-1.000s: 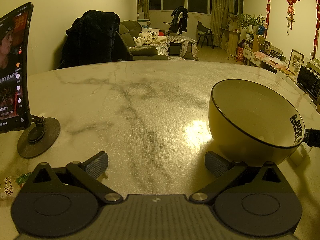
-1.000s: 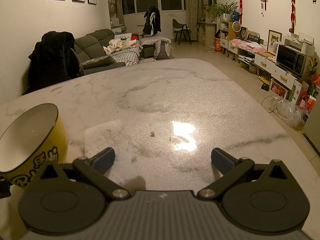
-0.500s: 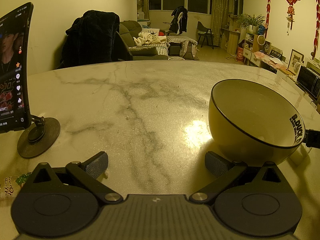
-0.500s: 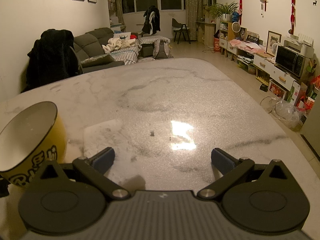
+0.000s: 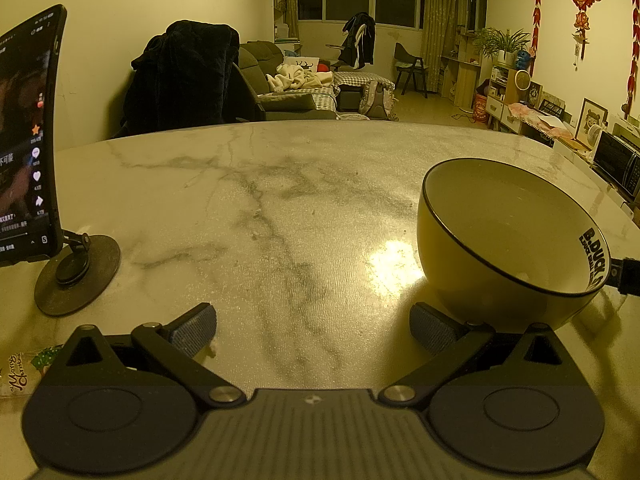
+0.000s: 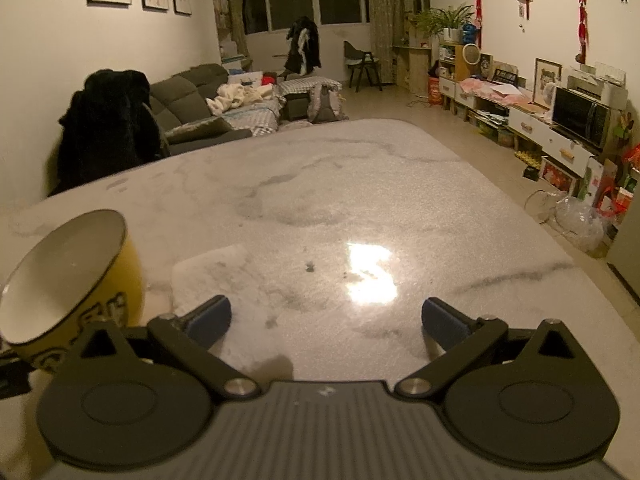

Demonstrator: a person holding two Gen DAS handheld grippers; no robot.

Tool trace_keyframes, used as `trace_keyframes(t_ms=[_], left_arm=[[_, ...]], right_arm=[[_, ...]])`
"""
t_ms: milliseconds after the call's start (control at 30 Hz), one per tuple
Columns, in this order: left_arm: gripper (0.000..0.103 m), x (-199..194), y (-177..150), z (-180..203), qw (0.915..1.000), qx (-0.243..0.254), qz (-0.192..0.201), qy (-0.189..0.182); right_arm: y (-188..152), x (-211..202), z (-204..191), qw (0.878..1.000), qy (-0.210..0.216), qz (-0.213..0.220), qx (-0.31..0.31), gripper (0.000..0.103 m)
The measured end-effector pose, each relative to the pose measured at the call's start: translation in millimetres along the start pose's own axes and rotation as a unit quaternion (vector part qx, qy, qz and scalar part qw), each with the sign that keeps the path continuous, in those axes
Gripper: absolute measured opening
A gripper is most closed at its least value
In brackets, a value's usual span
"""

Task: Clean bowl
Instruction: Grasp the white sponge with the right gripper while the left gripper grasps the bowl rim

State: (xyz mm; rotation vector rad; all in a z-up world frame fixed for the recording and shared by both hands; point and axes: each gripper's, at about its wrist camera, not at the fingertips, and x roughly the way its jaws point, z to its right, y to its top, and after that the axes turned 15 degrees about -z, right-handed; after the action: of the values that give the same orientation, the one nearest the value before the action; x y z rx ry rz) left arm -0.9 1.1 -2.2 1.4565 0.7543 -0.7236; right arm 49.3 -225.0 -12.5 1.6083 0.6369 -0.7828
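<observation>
**Bowl and both tools hold still on the table**

Over the last second almost nothing has shifted: the left view is unchanged apart from the video playing on the phone (image 5: 28, 132), and the right view has drifted only slightly. This reads as a pause, and the pictures do not settle whether cleaning lies ahead or behind.

The count: one bowl (image 5: 508, 236), yellow outside and pale inside, standing on the table (image 5: 256, 200) to the right of the left tool (image 5: 313, 324) and to the left of the right tool (image 6: 326, 318). Two tools, each spread wide and holding nothing. One phone on a round stand, far left. No cloth or sponge shows.
</observation>
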Motion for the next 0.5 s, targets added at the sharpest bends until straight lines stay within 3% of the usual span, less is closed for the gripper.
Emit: trace_keyframes(t_ms=[367,500], left_arm=[[0.103,0.2,0.3,-0.7,1.0000,-0.001,0.000,0.000],[0.103,0.0,0.3,-0.6,1.0000,-0.001,0.000,0.000]], right_arm=[[-17.8,-16.7,-15.9,0.991,0.001,0.042,-0.124,0.100],[-22.8,-21.3,-12.3,0.987,-0.002,0.049,-0.154,0.092]])
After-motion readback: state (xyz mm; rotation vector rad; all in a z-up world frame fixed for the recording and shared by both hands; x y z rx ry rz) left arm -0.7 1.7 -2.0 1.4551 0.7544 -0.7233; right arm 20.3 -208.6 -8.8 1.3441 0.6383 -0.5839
